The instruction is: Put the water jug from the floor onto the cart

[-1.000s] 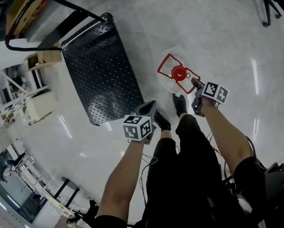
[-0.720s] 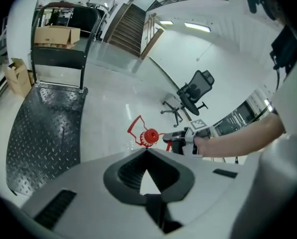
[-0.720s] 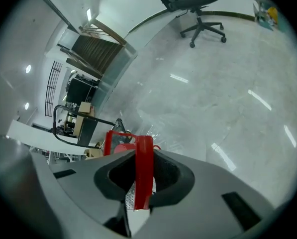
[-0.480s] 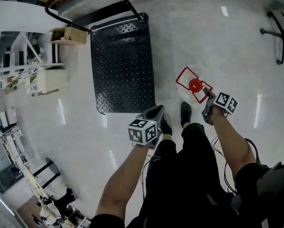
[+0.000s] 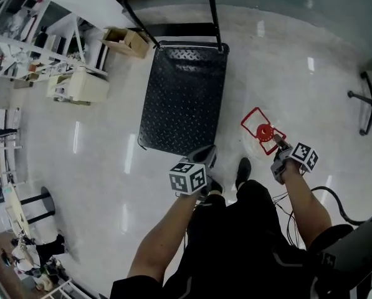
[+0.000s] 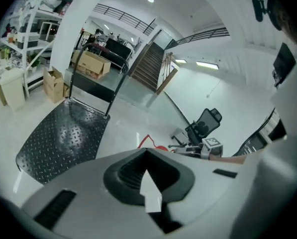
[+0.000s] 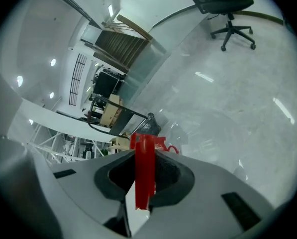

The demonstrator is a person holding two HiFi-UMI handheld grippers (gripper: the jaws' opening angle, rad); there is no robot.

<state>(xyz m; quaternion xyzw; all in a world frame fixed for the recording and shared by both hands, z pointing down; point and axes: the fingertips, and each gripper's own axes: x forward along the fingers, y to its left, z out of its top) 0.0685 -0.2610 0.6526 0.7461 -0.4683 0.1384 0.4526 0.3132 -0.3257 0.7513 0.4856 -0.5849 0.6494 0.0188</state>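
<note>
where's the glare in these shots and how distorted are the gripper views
Head view: bright streaks glare off the glossy floor, and the clear water jug almost vanishes against it. Left gripper view: heavy fisheye, dark corners, lines bending around the cart. Right gripper view: same fisheye, floor streaks again; the red handle up close looks slightly soft.

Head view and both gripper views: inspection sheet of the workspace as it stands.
Surface: glossy pale floor.
Job's things: water jug beside the cart, not on it; cart deck bare.
Clutter: cardboard box, white bin left of the cart.
Grippers: left gripper shut, empty; right gripper shut on the jug's red handle.
Cables: black cable behind the right arm.
Surroundings: office chair, shelving, staircase.
</note>
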